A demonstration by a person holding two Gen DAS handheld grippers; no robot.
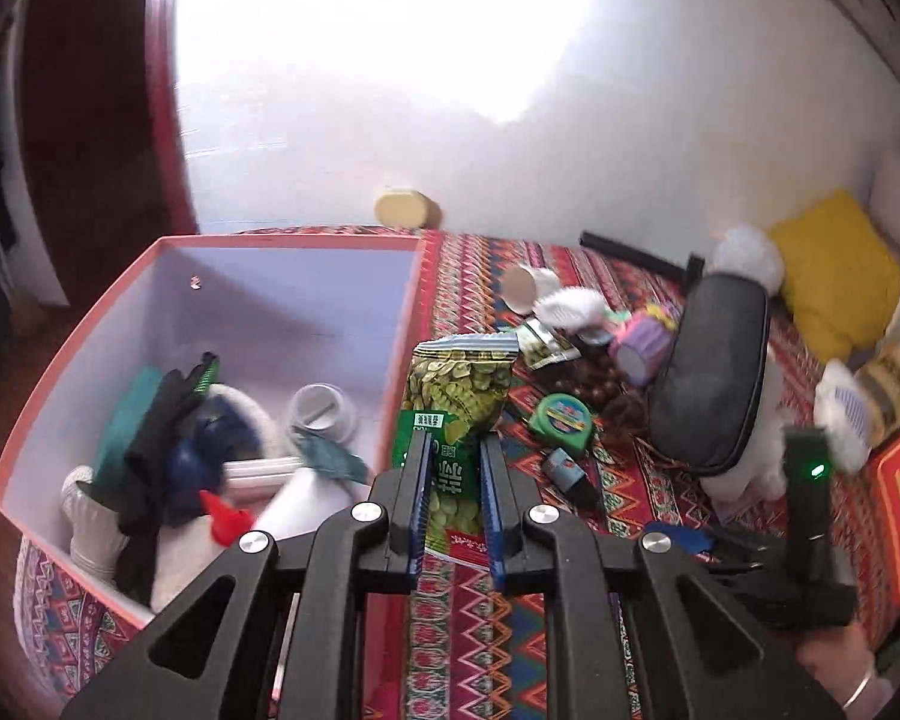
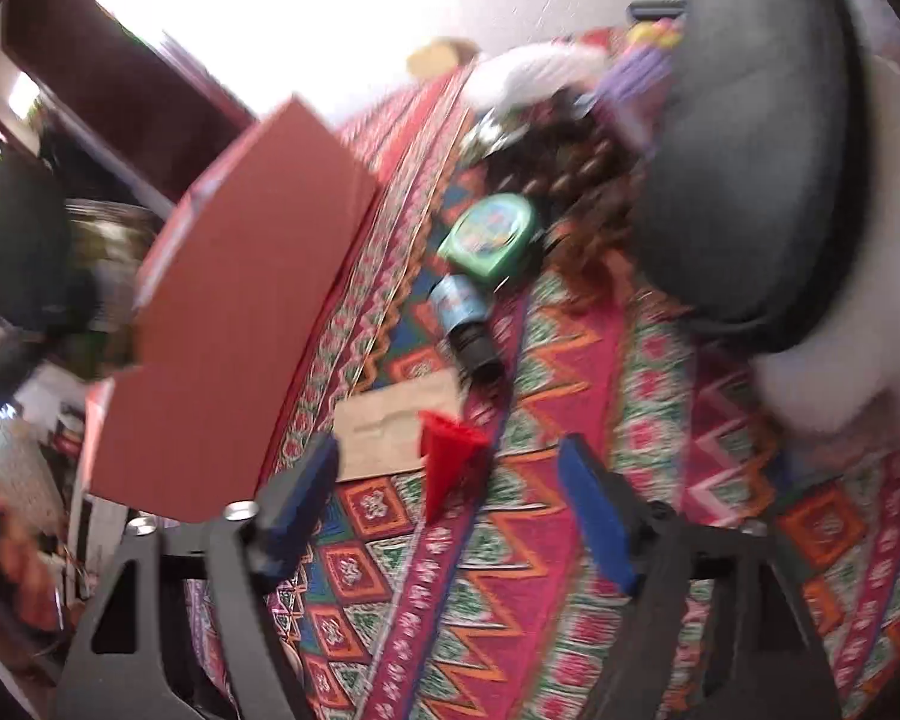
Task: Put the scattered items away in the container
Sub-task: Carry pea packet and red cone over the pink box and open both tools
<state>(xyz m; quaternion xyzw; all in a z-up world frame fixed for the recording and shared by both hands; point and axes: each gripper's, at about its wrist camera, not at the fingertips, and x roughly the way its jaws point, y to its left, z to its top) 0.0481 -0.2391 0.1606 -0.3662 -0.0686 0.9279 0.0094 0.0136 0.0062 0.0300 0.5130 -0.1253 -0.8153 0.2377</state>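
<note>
My left gripper (image 1: 455,456) is shut on a green snack packet (image 1: 459,402) and holds it upright beside the right wall of the red box (image 1: 417,300). The box holds several items, among them a white bottle with a red cap (image 1: 225,519) and a dark cloth (image 1: 156,438). My right gripper (image 2: 450,474) is open over the patterned cloth, with a small red cone (image 2: 447,450) between its fingers, not gripped. It also shows in the left wrist view (image 1: 804,498) at lower right. A green tape measure (image 1: 561,417) (image 2: 489,234) and a small blue bottle (image 1: 567,471) (image 2: 465,312) lie on the cloth.
A dark oval case (image 1: 711,372) (image 2: 750,138) leans on a white plush toy (image 1: 744,468). A purple cup (image 1: 642,345), a paper cup (image 1: 528,288), brown beads (image 2: 570,174), a yellow pillow (image 1: 834,270) and a brown paper piece (image 2: 384,426) lie around. The box's outer wall (image 2: 240,300) stands left of the right gripper.
</note>
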